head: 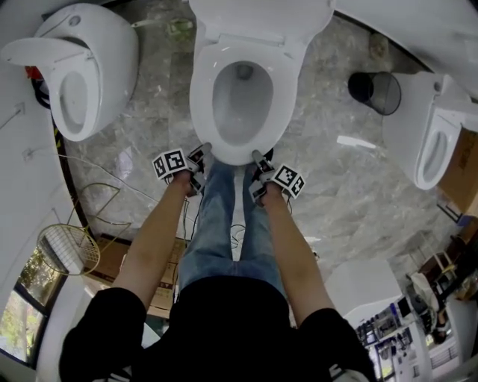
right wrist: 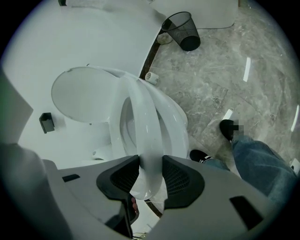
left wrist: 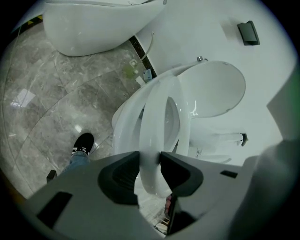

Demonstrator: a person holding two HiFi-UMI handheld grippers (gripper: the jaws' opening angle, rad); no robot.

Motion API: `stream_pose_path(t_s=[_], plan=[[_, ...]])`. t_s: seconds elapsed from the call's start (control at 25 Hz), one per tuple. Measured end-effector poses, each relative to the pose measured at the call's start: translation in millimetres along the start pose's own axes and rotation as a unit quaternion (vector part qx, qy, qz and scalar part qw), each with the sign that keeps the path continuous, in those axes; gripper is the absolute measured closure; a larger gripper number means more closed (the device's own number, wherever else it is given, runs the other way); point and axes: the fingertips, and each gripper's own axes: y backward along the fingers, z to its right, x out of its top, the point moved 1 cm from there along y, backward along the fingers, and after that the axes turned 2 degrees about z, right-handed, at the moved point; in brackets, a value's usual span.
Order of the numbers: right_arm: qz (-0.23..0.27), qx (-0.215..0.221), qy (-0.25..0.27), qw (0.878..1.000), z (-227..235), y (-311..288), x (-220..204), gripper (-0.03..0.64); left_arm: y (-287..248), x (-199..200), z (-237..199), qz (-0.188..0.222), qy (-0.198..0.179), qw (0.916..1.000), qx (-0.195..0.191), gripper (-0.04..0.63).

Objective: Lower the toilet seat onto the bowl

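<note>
The white toilet seat [head: 200, 97] is a ring above the bowl [head: 240, 101], with the lid [head: 261, 19] standing up behind it. My left gripper [head: 203, 154] and right gripper [head: 258, 158] both hold the ring's front edge, side by side. In the left gripper view the seat [left wrist: 159, 117] runs between the jaws of the left gripper [left wrist: 150, 158] and both pads press on it. The right gripper view shows the same: the right gripper [right wrist: 151, 162] is clamped on the seat [right wrist: 143, 117]. In both gripper views the ring stands tilted a little off the bowl rim [left wrist: 123, 126].
A second toilet [head: 82, 67] stands at the left and a third [head: 429, 142] at the right. A black mesh wastebasket [head: 376, 91] sits on the marble floor to the right. The person's jeans-clad legs [head: 224, 216] stand right before the bowl. A wire rack [head: 71, 246] lies lower left.
</note>
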Motion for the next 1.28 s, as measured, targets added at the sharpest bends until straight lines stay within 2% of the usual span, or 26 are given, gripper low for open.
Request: stream_pose_path(t_s=[0.4, 0.6, 0.64, 0.76, 0.84, 0.88, 0.96, 1.04, 1.12, 1.16, 1.28], plan=[[-0.003, -0.018, 0.011, 1.000, 28.3, -24.3, 3.1, 0.446, -22.9, 0.7, -28.9, -0.022, -0.012, 0.9992, 0.030, 0.454], [0.000, -0.063, 0.020, 0.998, 41.7, -26.2, 4.6, 0.439, -26.6, -1.7, -37.3, -0.037, -0.008, 0.9975, 0.059, 0.473], [0.000, -0.078, 0.035, 0.996, 40.4, -26.0, 8.4, 0.434, -25.9, 1.3, -34.6, -0.039, -0.011, 0.9971, 0.064, 0.493], [-0.003, -0.102, 0.103, 0.989, 21.7, -11.1, 13.1, 0.436, -10.0, 6.4, -14.1, -0.038, -0.040, 0.9964, 0.065, 0.499], [-0.006, -0.097, 0.160, 0.982, -3.1, 8.7, 13.8, 0.446, 6.3, 6.7, 16.2, -0.030, -0.066, 0.9966, 0.040, 0.504], [-0.007, -0.093, 0.195, 0.976, -18.9, 20.2, 15.1, 0.479, 14.8, 6.2, 36.7, -0.027, -0.082, 0.9960, 0.022, 0.526], [-0.004, -0.087, 0.275, 0.957, -55.7, 44.8, 20.3, 0.533, 33.1, 4.5, 82.6, -0.023, -0.126, 0.9917, -0.014, 0.558], [0.002, -0.085, 0.353, 0.932, -94.1, 73.1, 24.7, 0.572, 55.3, -0.6, 126.6, -0.016, -0.178, 0.9831, -0.037, 0.573], [0.021, -0.079, 0.416, 0.906, -135.7, 105.3, 29.0, 0.597, 82.8, -5.1, 169.6, 0.005, -0.244, 0.9686, -0.050, 0.586], [0.037, -0.072, 0.441, 0.894, -158.9, 122.1, 32.3, 0.597, 97.8, -5.8, 193.6, 0.021, -0.284, 0.9567, -0.059, 0.588], [0.097, -0.033, 0.486, 0.868, -226.2, 179.2, 36.1, 0.598, 148.1, -12.8, 263.0, 0.078, -0.397, 0.9105, -0.085, 0.589]])
